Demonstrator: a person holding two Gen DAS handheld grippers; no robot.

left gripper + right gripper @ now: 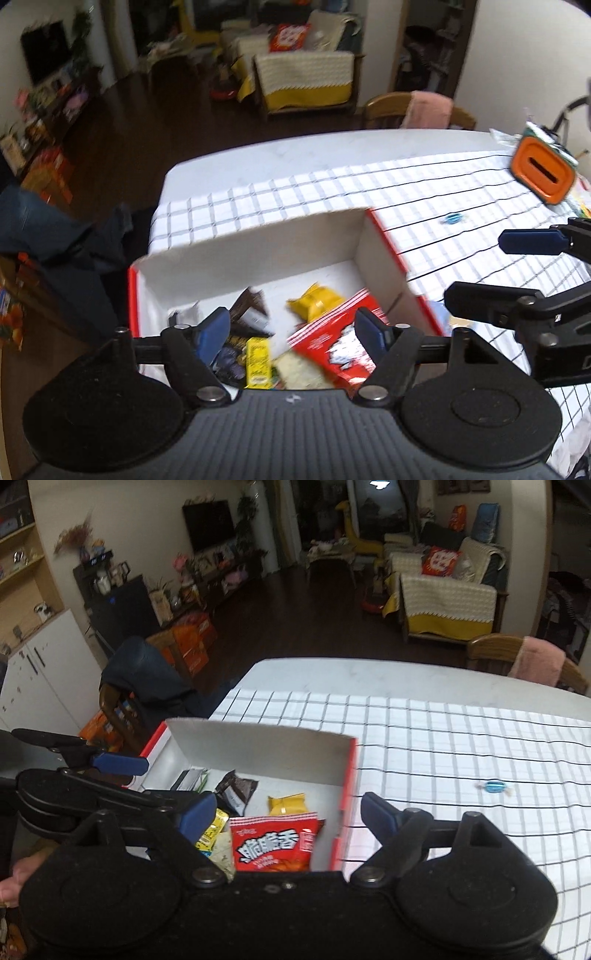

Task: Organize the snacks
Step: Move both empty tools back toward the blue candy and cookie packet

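Note:
A red box with a white inside (pixel 258 258) (pixel 258 753) stands on the checked tablecloth. Several snacks lie in it: a red bag (pixel 328 347) (pixel 273 845), a yellow pack (pixel 316 301) (pixel 286 803), a dark brown pack (pixel 251 312) (pixel 236 790) and a small yellow sachet (pixel 257 360) (pixel 212 830). My left gripper (pixel 291 332) (pixel 159 782) hangs open above the box, holding nothing. My right gripper (pixel 288 812) (pixel 476 267) is open too, over the box's right wall, with nothing gripped. A blue wrapped candy (pixel 452 218) (pixel 495 786) lies alone on the cloth to the right.
An orange-rimmed object (pixel 543 173) and some packets sit at the table's far right. A wooden chair with a pink cloth (pixel 532 661) stands behind the table. A chair draped in dark clothing (pixel 147 675) is at the left edge. A hand (pixel 11 882) shows bottom left.

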